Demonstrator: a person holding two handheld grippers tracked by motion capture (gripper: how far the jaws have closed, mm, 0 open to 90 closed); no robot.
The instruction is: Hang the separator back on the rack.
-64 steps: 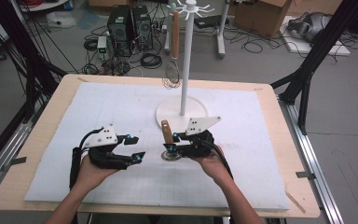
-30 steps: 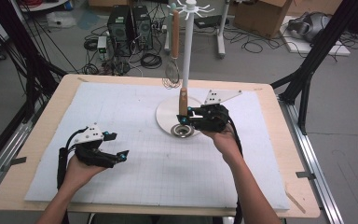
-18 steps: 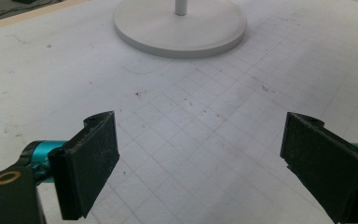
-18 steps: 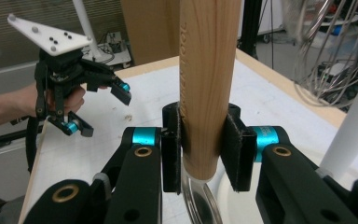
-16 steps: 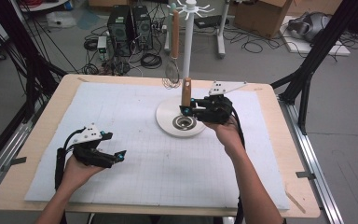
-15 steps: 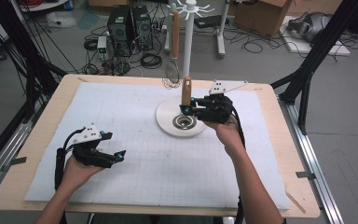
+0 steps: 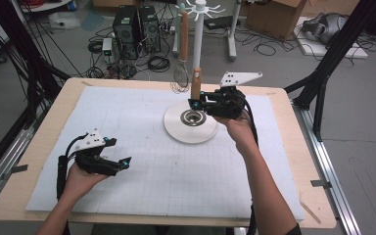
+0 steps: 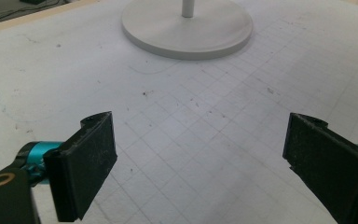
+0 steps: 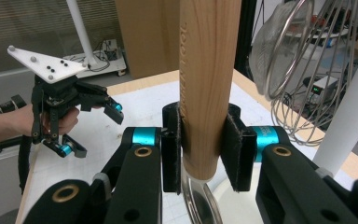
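Two grippers: right gripper [image 9: 201, 154] clamps wooden-handled, apparently perforated metal utensil [image 9: 208, 84] above round white stand base [image 7: 191, 133]; left gripper [image 8: 200, 158] open, empty.

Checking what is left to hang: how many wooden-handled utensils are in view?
2: one utensil clamped upright in the right claw over the stand base; one whisk hanging on the stand pole.

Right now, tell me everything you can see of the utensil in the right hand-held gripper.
The utensil has a round, light wooden handle with faint lettering down its side, and a shiny metal neck leaving its lower end toward a round metal head. It stands upright, handle up, over the white stand base. The right hand-held gripper clamps the handle's lower end between its black pads.
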